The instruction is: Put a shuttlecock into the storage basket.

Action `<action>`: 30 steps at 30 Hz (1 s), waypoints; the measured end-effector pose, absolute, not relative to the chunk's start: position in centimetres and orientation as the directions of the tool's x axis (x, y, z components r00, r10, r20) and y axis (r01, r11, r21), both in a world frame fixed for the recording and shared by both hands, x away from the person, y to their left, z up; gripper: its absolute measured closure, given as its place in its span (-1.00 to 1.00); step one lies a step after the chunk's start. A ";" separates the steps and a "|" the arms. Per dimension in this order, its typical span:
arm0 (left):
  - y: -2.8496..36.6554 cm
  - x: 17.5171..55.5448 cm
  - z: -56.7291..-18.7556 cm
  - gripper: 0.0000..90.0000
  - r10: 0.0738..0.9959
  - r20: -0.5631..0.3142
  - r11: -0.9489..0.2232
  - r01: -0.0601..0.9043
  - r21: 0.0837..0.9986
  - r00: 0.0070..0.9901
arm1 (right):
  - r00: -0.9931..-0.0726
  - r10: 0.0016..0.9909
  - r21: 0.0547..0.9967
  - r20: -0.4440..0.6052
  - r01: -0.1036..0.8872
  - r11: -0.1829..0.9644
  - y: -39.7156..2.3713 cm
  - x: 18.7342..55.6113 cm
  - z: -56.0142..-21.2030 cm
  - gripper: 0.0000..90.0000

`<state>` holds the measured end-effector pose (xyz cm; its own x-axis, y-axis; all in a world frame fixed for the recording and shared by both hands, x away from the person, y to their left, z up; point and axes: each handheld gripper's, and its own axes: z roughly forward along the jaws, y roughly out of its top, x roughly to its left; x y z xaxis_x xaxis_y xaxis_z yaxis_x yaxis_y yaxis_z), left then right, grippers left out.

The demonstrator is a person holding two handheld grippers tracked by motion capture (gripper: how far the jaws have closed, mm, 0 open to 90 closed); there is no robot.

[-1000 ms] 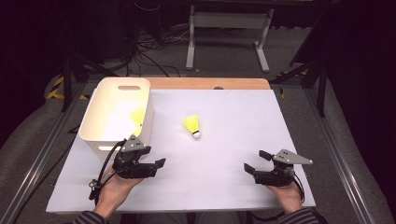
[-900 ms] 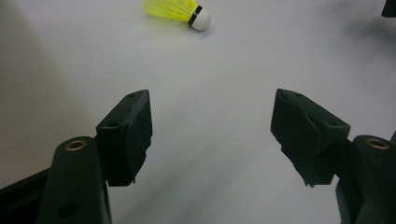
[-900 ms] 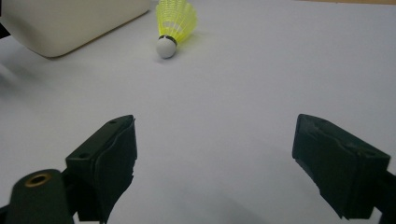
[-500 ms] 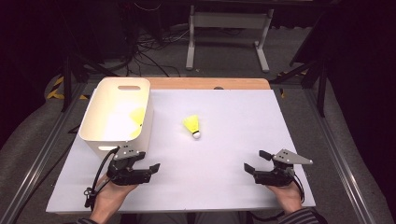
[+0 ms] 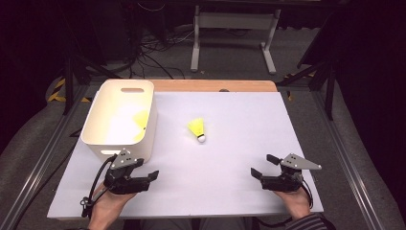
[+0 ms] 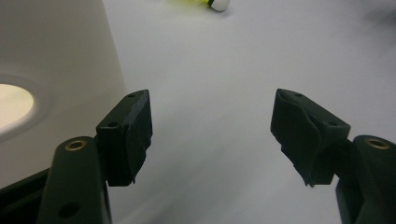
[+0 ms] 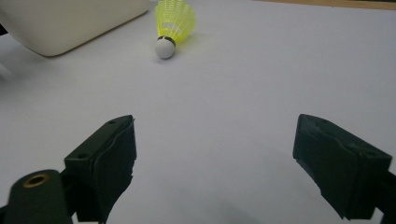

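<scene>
Left gripper [image 5: 152, 174] and right gripper [image 5: 258, 166], each held low near the table's [image 5: 239, 124] near edge, well apart, jaws spread wide, empty, pointing forward.

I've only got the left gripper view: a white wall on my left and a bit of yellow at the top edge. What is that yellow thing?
Observer: A yellow shuttlecock lying on its side on the white table top, apart from the white tub.
Operator: Which way does its cork end point?
Observer: In the right gripper view the white cork points toward the right tool, with the skirt away from it.
Operator: Is the tub empty?
Observer: No, the high view shows something yellow inside, against its right wall; what it is cannot be told.
Operator: Is the right tool holding anything?
Observer: No, its jaws stand wide open over bare table. The left tool is open too.
</scene>
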<state>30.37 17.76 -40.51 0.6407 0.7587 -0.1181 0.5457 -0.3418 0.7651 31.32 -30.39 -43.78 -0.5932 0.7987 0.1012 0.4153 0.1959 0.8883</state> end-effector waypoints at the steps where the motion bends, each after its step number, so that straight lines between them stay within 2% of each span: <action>1: 17.8 30.3 -40.6 -0.32 0.760 -0.110 -0.343 0.539 0.769 0.641 | -0.595 0.797 0.889 0.100 0.414 0.197 -30.4 31.3 -43.8 -0.69; 30: 21.8 28.8 -41.9 -0.33 0.814 -0.134 -0.251 0.551 0.796 0.565 | -0.586 0.805 0.887 0.094 0.417 0.200 -30.1 31.1 -43.5 -0.73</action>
